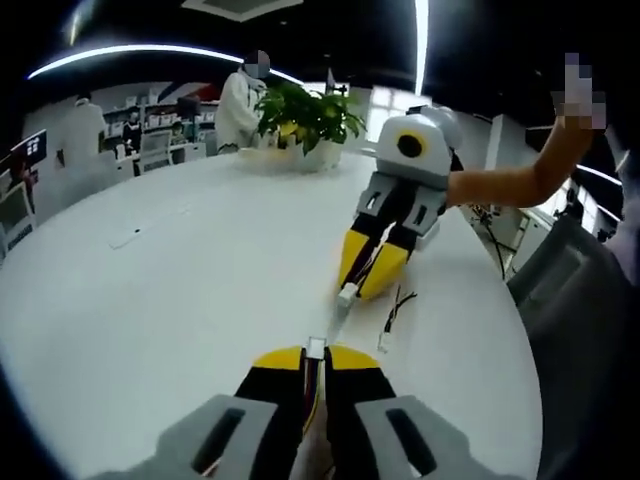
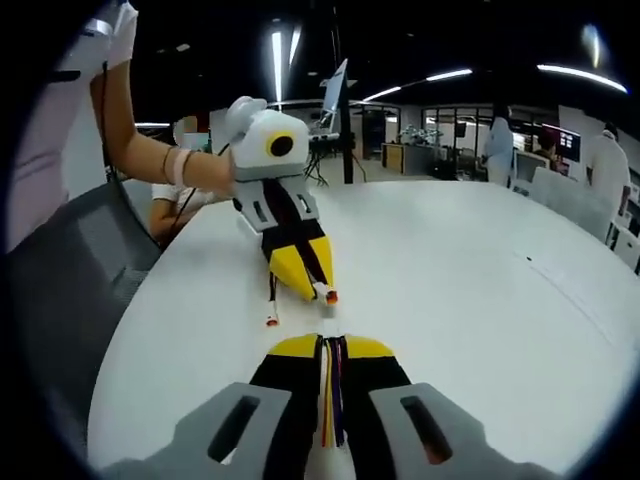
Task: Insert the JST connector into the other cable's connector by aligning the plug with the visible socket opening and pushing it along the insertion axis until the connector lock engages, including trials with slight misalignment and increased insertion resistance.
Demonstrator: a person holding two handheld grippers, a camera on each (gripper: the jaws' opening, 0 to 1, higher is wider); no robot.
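Left fingers (image 1: 316, 352) pinching connector (image 1: 316, 347) (wires trailing back), other plug (image 1: 347, 293) apart.

No readable text, labels, brands or numbers, distant wall signs too blurred

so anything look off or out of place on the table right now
One thing: a loose short cable with a small white connector lies on the white table beside the right gripper, held by neither. Otherwise nothing looks spilled or damaged; each gripper, including the left gripper, is closed on its own connector.
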